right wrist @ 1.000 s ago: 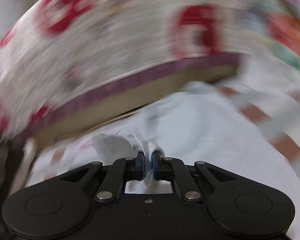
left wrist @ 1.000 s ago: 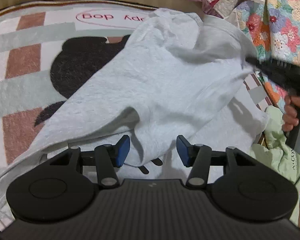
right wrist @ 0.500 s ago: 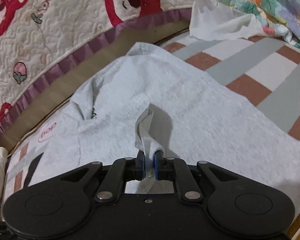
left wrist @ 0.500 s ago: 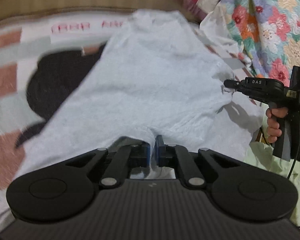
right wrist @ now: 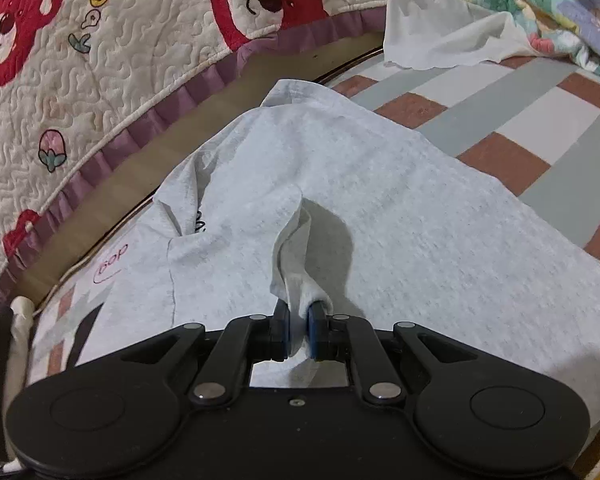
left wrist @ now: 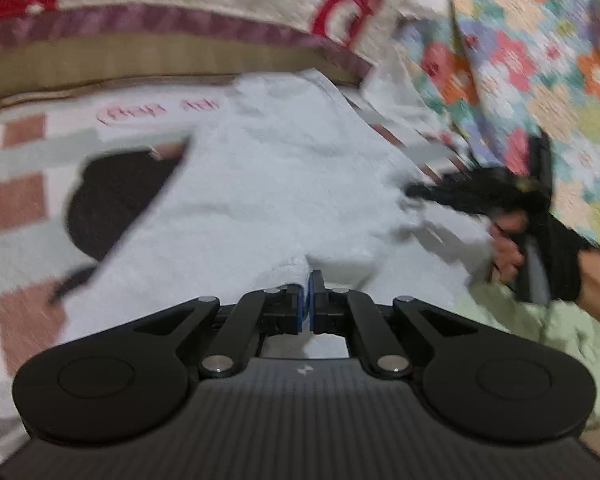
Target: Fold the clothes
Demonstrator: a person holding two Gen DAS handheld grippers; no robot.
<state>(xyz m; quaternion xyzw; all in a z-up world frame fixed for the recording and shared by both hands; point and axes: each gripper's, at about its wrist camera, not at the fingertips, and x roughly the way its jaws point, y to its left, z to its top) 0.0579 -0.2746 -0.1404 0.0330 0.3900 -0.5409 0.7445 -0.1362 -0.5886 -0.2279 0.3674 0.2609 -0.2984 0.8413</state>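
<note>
Since the earlier frames, the left gripper (left wrist: 309, 294) has been shutting its jaws from wide open onto a near fold of the grey garment (right wrist: 380, 216) and is now lifting it. That garment is lying spread over the checked bed mat (right wrist: 512, 120), its far end reaching toward the bear quilt (right wrist: 112, 52). The right gripper (right wrist: 298, 320) is pinching another bunched fold, cloth filling the narrow gap between its pads. Judging from these small pinches, a fold could be slipping free if the two hands pull apart too hard, or only the top layer could be rising. The fabric is looking soft, pale heathered grey, lightly creased, with dark print peeking out.
</note>
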